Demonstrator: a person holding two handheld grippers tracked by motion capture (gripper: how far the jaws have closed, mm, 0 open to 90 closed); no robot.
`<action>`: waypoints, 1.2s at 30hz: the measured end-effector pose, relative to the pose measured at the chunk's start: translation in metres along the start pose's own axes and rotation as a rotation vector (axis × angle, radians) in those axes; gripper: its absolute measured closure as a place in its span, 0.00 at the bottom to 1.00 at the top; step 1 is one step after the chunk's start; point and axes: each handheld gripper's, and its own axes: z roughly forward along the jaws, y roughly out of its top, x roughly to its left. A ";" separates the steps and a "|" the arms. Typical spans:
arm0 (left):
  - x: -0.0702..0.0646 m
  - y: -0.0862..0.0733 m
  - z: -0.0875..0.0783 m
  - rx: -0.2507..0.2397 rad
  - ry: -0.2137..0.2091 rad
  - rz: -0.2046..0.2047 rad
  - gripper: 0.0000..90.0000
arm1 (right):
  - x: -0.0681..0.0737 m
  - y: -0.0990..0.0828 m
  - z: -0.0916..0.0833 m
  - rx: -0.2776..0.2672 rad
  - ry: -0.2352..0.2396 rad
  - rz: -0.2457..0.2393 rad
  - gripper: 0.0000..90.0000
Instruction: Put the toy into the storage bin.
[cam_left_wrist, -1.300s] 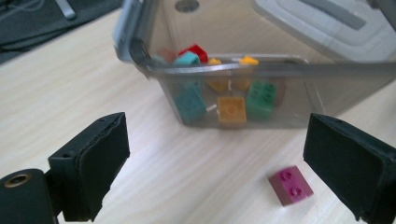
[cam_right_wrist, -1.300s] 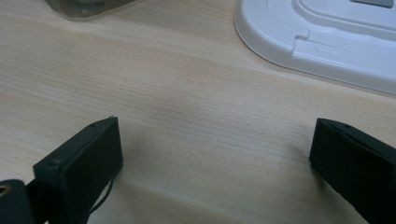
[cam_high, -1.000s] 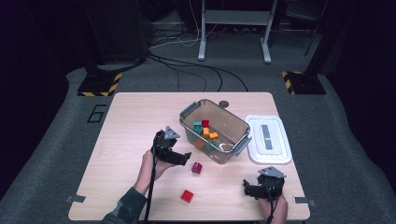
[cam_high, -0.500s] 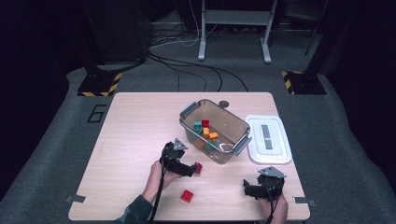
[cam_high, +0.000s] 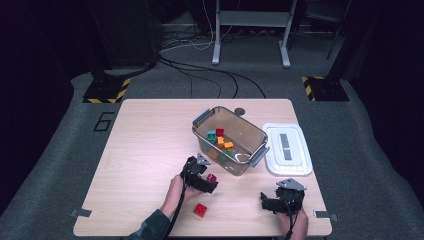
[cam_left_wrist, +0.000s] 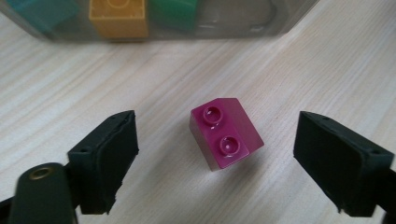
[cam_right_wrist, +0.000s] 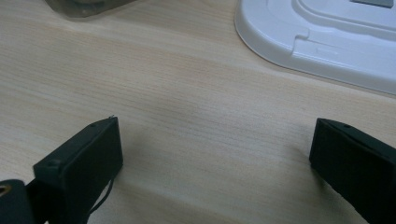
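Now straddling the magenta brick (cam_left_wrist: 226, 133) near the worktop's front edge, just beside the clear bin (cam_high: 250, 132): left gripper (cam_high: 206, 178) jaws apart, just been closing, not yet touching. Sits skewed between the pads, so could twist, skid or squirt out on contact. Right gripper (cam_high: 280, 199) jaws apart, empty, by the white lid (cam_right_wrist: 322, 37).

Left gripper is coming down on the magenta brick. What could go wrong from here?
1. The magenta brick lies skewed between the left gripper's fingers, which have just been closing and don't yet touch it. They may catch its corners and twist it.
2. The bin stands just beyond the brick; lifting carelessly could knock its wall.
3. The red brick lies by the left forearm and could get swept.
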 end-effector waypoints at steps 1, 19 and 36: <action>0.000 -0.001 0.002 0.007 -0.003 -0.003 0.17 | 0.000 0.000 0.000 0.000 0.000 0.000 0.02; 0.000 -0.006 0.008 -0.014 -0.004 0.052 0.63 | 0.000 0.000 0.000 0.000 0.000 -0.001 0.02; 0.009 -0.012 -0.003 -0.048 -0.024 0.049 0.65 | 0.000 0.000 0.000 0.000 0.000 0.000 0.02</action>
